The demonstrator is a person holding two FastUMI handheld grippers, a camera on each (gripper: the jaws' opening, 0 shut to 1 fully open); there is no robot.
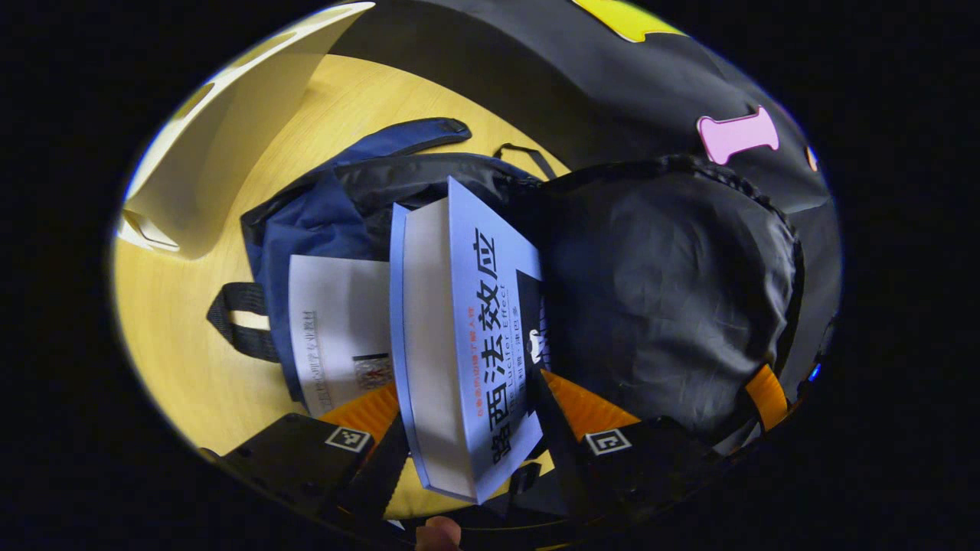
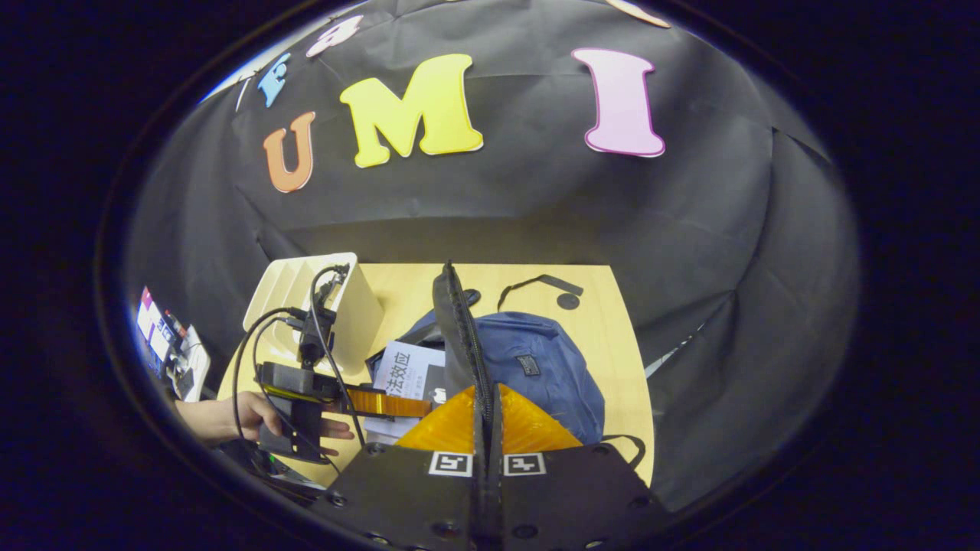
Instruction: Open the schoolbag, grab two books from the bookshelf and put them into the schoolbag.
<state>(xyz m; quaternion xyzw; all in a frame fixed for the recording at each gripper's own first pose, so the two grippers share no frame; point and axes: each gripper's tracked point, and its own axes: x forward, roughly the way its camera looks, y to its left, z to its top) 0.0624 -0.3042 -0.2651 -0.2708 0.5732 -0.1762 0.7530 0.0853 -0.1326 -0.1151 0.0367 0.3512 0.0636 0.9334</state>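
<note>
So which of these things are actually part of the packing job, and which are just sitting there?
Part of the job:
- blue schoolbag, its flap pinched up by the right gripper
- light-blue book clamped in the left gripper, going in
- white book already in the bag
- white bookshelf

Just lying about:
- wooden table
- clutter at the left edge

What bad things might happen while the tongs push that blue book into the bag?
The blue book is only partly inside the schoolbag, so it might catch on the white book already there. The right tongs pinch just the thin flap edge; if that slips, the opening could fall shut on the left tongs.
</note>
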